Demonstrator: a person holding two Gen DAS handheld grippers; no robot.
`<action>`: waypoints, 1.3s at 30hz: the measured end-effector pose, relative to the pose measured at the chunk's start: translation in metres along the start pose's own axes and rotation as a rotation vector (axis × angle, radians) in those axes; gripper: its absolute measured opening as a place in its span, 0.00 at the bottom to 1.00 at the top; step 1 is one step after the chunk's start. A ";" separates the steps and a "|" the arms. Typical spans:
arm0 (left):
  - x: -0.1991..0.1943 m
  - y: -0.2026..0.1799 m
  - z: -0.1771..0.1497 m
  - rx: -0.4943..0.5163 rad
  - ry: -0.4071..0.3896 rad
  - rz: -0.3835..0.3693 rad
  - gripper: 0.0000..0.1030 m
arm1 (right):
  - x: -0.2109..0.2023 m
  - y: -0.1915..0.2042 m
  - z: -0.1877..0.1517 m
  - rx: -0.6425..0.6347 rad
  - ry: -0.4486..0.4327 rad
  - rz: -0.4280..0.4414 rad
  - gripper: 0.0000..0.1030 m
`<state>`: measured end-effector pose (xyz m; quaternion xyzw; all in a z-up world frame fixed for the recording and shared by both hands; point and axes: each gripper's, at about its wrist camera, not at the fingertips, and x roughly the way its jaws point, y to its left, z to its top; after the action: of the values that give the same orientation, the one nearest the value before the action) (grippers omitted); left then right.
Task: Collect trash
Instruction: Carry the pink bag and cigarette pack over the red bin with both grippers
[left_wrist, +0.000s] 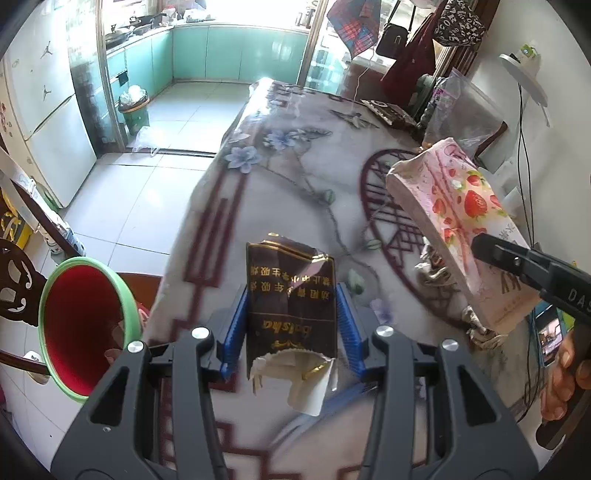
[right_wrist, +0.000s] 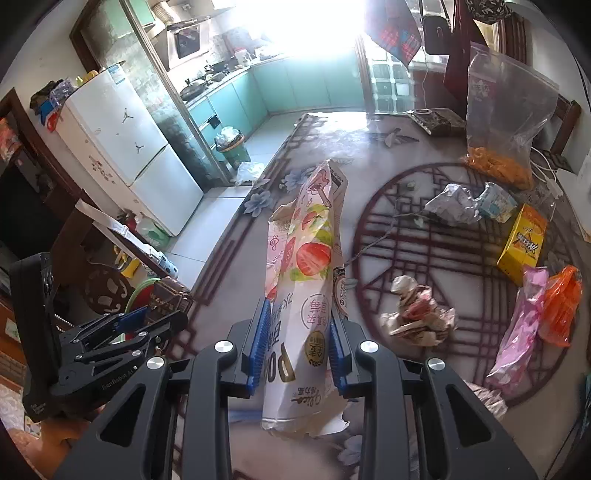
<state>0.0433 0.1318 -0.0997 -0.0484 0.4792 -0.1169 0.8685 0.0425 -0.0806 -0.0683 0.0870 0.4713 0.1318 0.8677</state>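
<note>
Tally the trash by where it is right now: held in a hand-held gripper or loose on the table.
Held: 2, the brown cigarette pack and the strawberry wrapper.
Loose on table: 6, silver foil, blue packet, yellow box, crumpled paper, pink bag, orange bag.
Total: 8

Litter-strewn table (right_wrist: 295, 229), yellow box (right_wrist: 522, 245)

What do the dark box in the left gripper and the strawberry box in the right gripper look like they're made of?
Dark box: likely glossy printed cardboard; its torn bottom edge shows pale fibrous board, with gold lettering.
Strawberry box: probably thin printed paperboard; its torn end shows plain grey-brown inner board.
</note>
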 end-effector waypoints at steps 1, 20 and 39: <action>0.000 0.004 -0.001 0.000 0.002 -0.001 0.43 | 0.001 0.004 -0.001 0.002 0.000 -0.002 0.27; -0.009 0.107 0.002 -0.031 0.009 0.031 0.43 | 0.037 0.094 -0.002 0.001 0.007 -0.004 0.27; -0.025 0.228 -0.022 -0.205 0.014 0.167 0.43 | 0.089 0.209 0.011 -0.196 0.068 0.082 0.27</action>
<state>0.0479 0.3598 -0.1358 -0.0963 0.4970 0.0051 0.8624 0.0672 0.1455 -0.0753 0.0165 0.4816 0.2153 0.8494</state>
